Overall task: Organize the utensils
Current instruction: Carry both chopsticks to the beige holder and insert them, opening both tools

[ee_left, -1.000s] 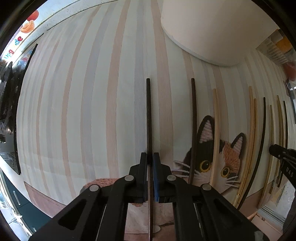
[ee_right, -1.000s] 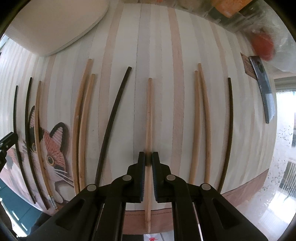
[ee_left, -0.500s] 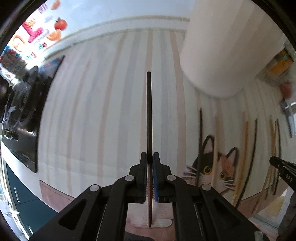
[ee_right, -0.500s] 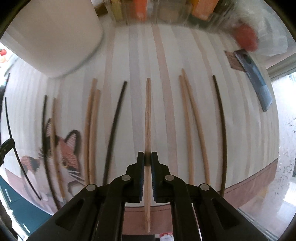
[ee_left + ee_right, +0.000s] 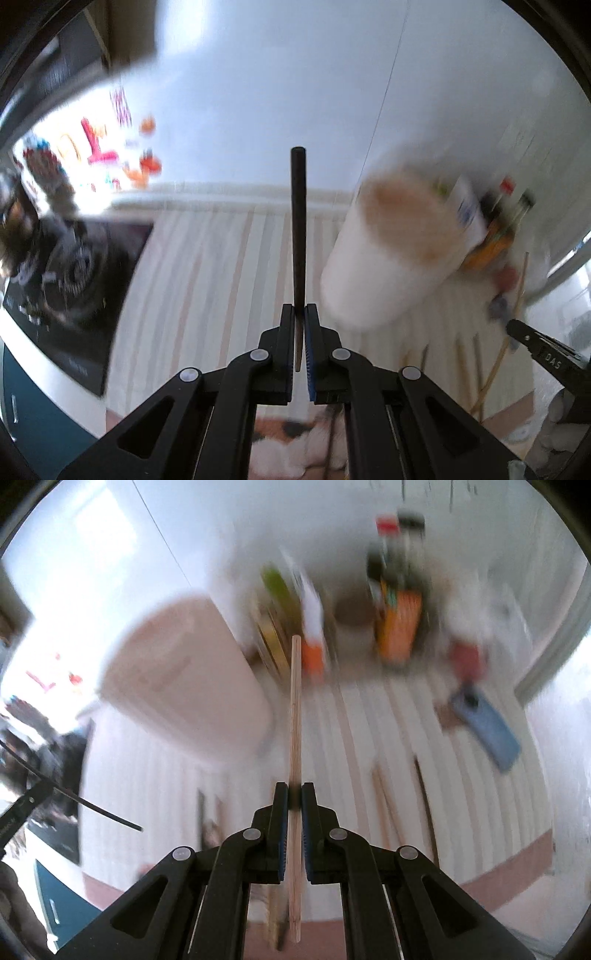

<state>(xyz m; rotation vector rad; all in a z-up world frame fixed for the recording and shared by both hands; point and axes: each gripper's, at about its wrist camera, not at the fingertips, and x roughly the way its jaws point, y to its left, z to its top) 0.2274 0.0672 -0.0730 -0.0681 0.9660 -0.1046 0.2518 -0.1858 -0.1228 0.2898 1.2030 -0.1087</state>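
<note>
Two chopsticks are held clear of the striped table (image 5: 192,280), one per gripper: the black chopstick (image 5: 297,229) is clamped between the closed fingers of the left gripper (image 5: 299,321), and the light wooden chopstick (image 5: 295,716) between those of the right gripper (image 5: 294,797), each stick's long axis running straight forward along its fingers. The white cylindrical container (image 5: 388,258), blurred, is seen ahead and to the right of the left gripper and ahead and to the left of the right one, so each tip would probably need to be swung inward and tilted down over its open mouth; which hand is nearer cannot be told. Several more chopsticks (image 5: 388,801) are left lying on the table.
</note>
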